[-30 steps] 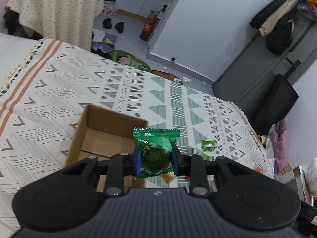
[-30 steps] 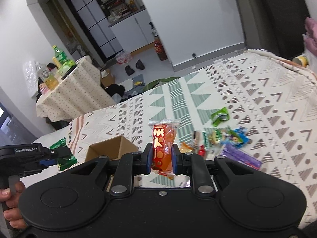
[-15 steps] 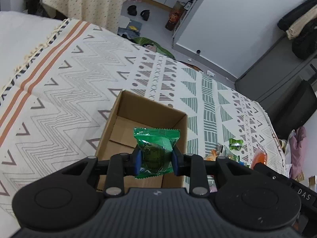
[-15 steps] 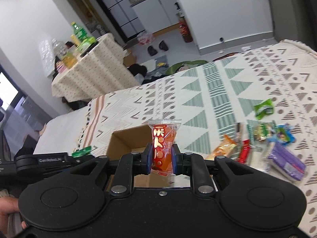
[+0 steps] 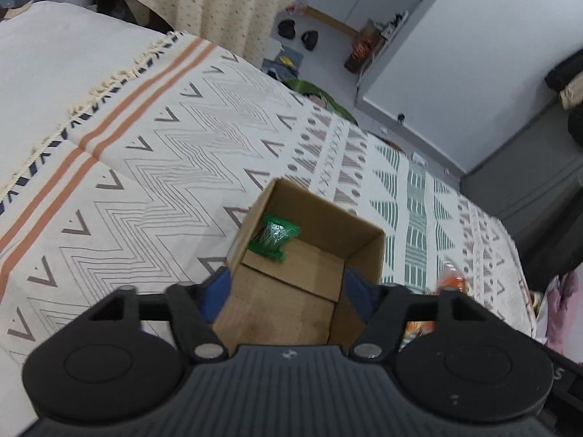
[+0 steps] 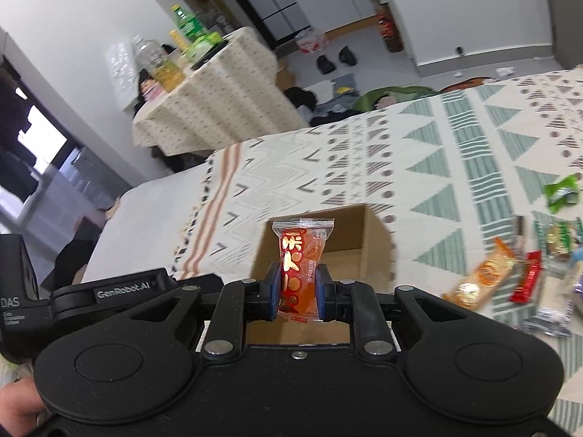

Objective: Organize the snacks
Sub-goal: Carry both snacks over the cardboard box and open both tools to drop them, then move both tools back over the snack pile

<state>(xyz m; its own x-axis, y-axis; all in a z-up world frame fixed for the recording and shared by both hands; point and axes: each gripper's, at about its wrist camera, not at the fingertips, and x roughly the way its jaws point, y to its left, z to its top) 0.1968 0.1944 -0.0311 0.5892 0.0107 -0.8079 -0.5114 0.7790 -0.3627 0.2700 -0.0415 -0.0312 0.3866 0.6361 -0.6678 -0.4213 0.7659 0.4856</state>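
Above the cardboard box (image 5: 309,255), where a green packet (image 5: 274,236) lay inside, the left gripper (image 5: 288,287) hung wide open while the right gripper (image 6: 298,287) pinched an orange packet (image 6: 300,266) that might snag the rim.

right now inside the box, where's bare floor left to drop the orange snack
Most of the cardboard box floor is bare: the near half and the right side by the tall wall. Only the far left corner is taken, by the green snack. The right gripper holds the orange snack. Right of the box, the blanket is crowded with wrappers.
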